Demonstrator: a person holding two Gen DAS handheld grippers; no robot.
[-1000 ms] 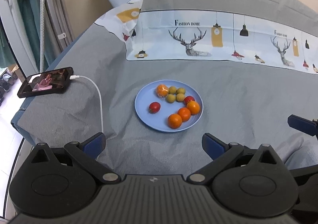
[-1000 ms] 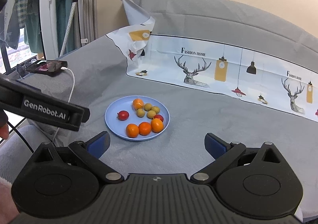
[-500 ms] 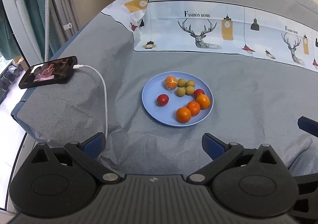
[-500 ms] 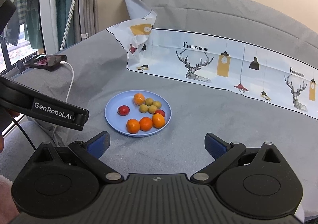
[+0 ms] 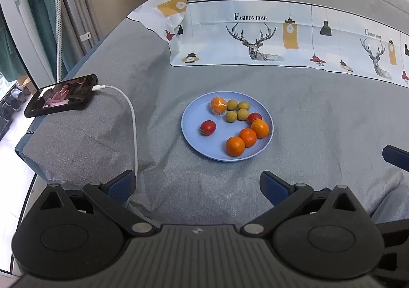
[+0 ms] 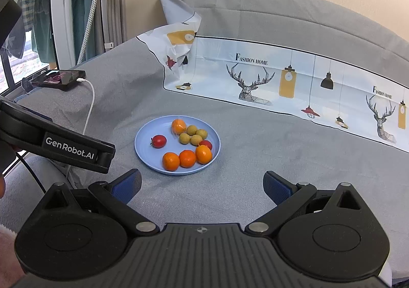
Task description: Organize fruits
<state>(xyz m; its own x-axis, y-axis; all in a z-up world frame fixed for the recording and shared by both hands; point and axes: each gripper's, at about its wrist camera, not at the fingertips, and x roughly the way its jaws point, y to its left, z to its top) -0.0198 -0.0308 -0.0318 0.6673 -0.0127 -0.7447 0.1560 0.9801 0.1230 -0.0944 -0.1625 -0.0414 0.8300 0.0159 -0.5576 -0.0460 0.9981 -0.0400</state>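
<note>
A blue plate (image 5: 194,134) (image 6: 145,152) sits on the grey bedcover. It holds several oranges (image 5: 235,146) (image 6: 170,161), one of them wrapped in clear plastic (image 5: 218,104), several small green fruits (image 5: 231,116) (image 6: 184,138), and two red tomatoes (image 5: 207,127) (image 6: 159,141). My left gripper (image 5: 198,184) is open and empty, short of the plate's near edge. My right gripper (image 6: 202,184) is open and empty, near the plate's near right side. The left gripper's body (image 6: 58,144) shows at the left of the right wrist view.
A phone (image 5: 61,95) (image 6: 58,79) lies at the bed's left edge, with a white charging cable (image 5: 131,119) running toward me. A printed deer-pattern cloth (image 5: 281,37) (image 6: 294,83) lies behind the plate. A clothes rack (image 6: 76,6) stands beyond the bed's left edge.
Both grippers have moved forward and slightly up toward the plate. The plate now appears larger and closer to centre. Both stay open.
</note>
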